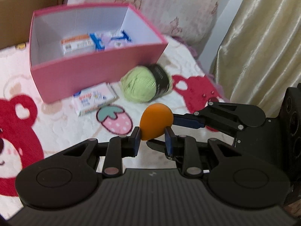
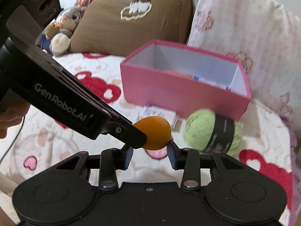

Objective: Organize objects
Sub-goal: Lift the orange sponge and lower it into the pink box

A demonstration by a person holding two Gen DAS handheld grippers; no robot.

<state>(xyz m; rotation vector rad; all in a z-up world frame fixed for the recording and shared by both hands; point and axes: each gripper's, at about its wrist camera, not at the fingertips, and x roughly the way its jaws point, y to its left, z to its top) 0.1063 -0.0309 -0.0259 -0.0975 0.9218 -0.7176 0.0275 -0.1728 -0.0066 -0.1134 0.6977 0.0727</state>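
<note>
An orange egg-shaped sponge (image 1: 156, 120) (image 2: 153, 131) hangs above the bedspread. My left gripper (image 1: 152, 138) is shut on its narrow end. My right gripper (image 2: 150, 150) reaches in from the right in the left wrist view, and its fingertips (image 1: 188, 122) press the egg's other sides. An open pink box (image 1: 97, 75) (image 2: 178, 94) stands behind, with several small packets (image 1: 79, 44) inside. A green yarn ball (image 1: 143, 84) (image 2: 207, 130) with a black band and a white packet (image 1: 94, 98) (image 2: 158, 114) lie in front of the box.
A white bedspread (image 1: 56, 116) with red bear prints covers the surface. A brown pillow (image 2: 131, 18) and a plush rabbit (image 2: 64, 24) sit at the back left, with a pale floral pillow (image 2: 235, 18) behind the box. A beige curtain (image 1: 263, 37) hangs on the right.
</note>
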